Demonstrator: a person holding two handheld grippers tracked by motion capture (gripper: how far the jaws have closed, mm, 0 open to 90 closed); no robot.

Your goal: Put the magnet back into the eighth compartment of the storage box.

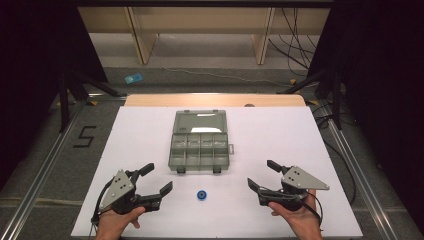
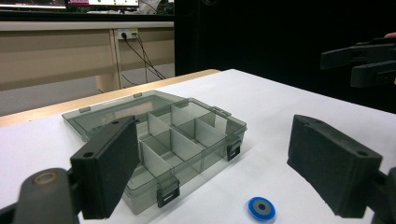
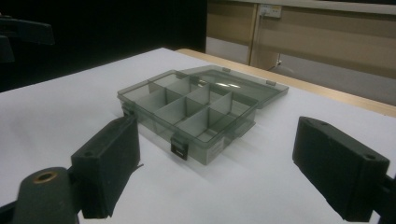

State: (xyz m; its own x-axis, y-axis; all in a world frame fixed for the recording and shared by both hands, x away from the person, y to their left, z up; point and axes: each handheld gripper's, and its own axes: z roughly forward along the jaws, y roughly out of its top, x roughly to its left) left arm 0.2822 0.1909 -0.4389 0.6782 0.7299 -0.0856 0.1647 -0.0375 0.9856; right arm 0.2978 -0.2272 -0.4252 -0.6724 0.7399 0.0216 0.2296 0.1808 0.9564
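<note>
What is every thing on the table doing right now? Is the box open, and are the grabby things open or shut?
Compartment box: open, compartments look empty.
Lid: folded flat back on the table.
Front latches: undone.
Blue ring: lying flat on the white table, in front of the box, touched by nothing.
Left gripper: open, holding nothing.
Right gripper: open, holding nothing.

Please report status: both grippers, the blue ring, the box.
Left gripper and right gripper open, empty. Blue ring lies on table between them, untouched. Compartment box open behind it. Nothing in the way.
</note>
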